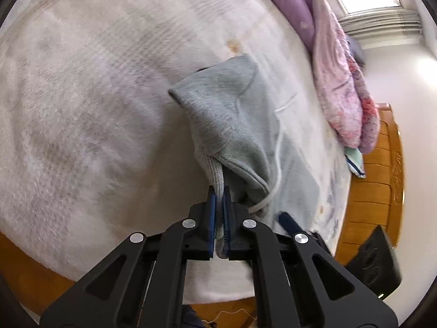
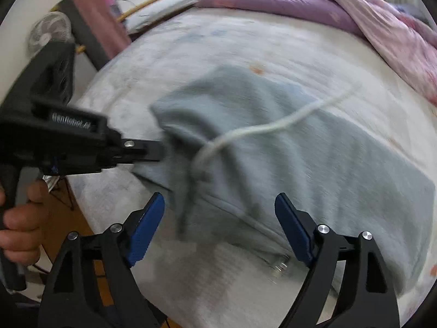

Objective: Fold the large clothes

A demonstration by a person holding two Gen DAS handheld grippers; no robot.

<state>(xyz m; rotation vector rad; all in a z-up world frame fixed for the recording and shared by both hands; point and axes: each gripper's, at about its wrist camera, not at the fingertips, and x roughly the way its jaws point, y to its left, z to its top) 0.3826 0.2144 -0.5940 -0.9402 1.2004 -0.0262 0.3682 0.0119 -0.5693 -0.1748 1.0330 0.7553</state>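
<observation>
We're over the bed (image 1: 82,95), pale fuzzy cover, taking up most of both views. A purple-pink quilt (image 1: 336,63) is bunched along its far side; a wooden bed frame (image 1: 382,164) shows at the right edge of the left wrist view. In the right wrist view there's a fan (image 2: 49,34) off to the far left, past the bed's corner.

The grey-green sweatshirt (image 2: 314,150) lies on the cover, mostly flat on our right, with one end pulled up and bunched on our left. A white drawstring (image 2: 273,125) trails loose across it.

Our left gripper (image 1: 220,205) is clamped on a ribbed edge of the sweatshirt, fabric pinched between the blue pads (image 1: 212,213), and that end hangs up off the bed from it. In the right wrist view we see the same gripper come in from the left, with a hand (image 2: 19,224) on its grip.

Our right gripper (image 2: 218,205) is spread wide, nothing between the fingers, just above the sweatshirt's near edge. A small metal snap or eyelet (image 2: 281,266) sits there; blur hides which.
</observation>
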